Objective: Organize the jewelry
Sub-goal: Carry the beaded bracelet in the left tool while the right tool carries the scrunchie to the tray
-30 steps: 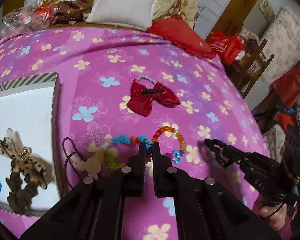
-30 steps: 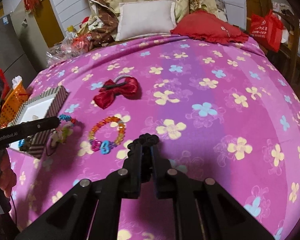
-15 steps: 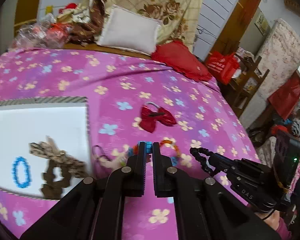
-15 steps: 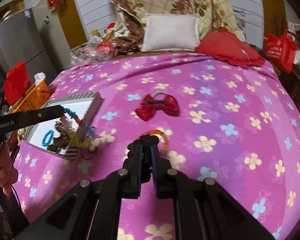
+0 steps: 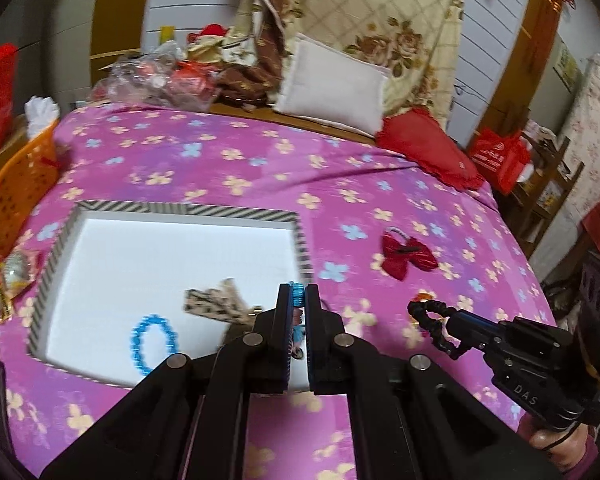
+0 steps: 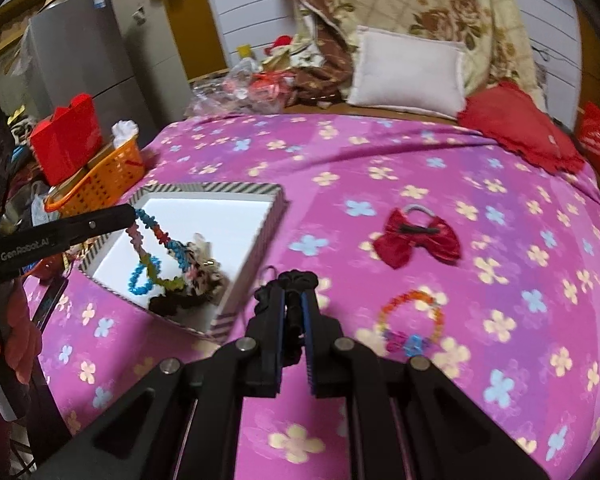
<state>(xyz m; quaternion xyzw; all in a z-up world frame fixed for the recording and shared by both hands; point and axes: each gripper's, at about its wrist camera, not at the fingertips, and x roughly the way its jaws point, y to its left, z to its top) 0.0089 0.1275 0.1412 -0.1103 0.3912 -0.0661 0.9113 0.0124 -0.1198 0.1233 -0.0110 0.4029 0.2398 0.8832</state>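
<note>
The striped box [image 6: 268,216] is seen on the left. Since a second ago, the flower bead string [image 6: 156,240] has been lifted off the bed by the left gripper [image 6: 134,214], pinched tight, and now hangs over the box. The black hair tie [image 6: 296,280], it seems, has been raised by the right gripper [image 6: 294,300], clamped on it. The bead bracelet [image 6: 414,320] and red bow [image 6: 418,238] are left on the bed.
</note>
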